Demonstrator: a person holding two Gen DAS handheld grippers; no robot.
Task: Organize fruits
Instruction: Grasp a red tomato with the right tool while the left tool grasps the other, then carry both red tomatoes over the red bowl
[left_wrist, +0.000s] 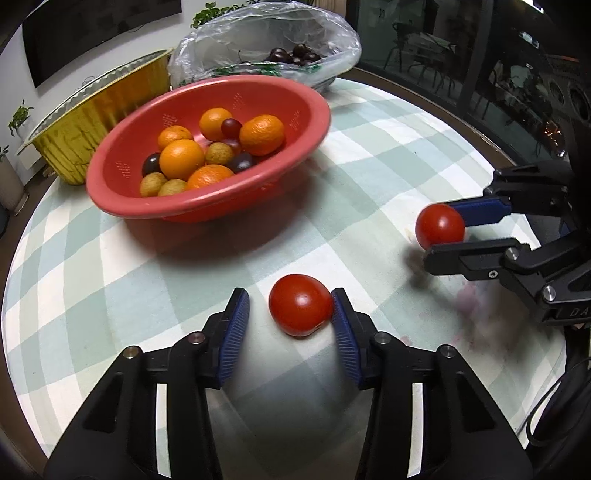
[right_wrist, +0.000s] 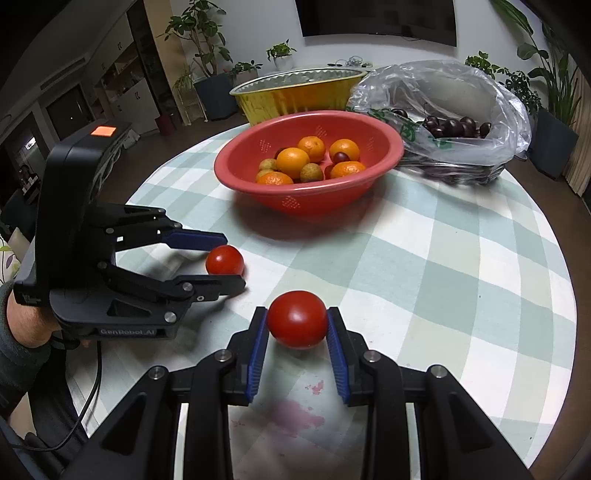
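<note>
Two red tomatoes are on the checked tablecloth. In the left wrist view one tomato (left_wrist: 300, 305) lies between the fingers of my left gripper (left_wrist: 291, 310); the right pad touches it, the left pad stands apart, so the gripper is open. The same tomato (right_wrist: 224, 260) and left gripper (right_wrist: 231, 258) show in the right wrist view. My right gripper (right_wrist: 296, 325) is shut on the second tomato (right_wrist: 297, 319), both pads pressing its sides; this tomato (left_wrist: 439, 225) and right gripper (left_wrist: 441, 225) also show in the left wrist view.
A red colander bowl (left_wrist: 122, 201) (right_wrist: 295, 199) holds oranges, small brown fruits and dark grapes. Behind it stand a gold foil tray (left_wrist: 88, 114) (right_wrist: 295, 92) and a clear plastic bag of dark cherries (left_wrist: 280, 48) (right_wrist: 454, 122). A pink stain (right_wrist: 299, 413) marks the cloth.
</note>
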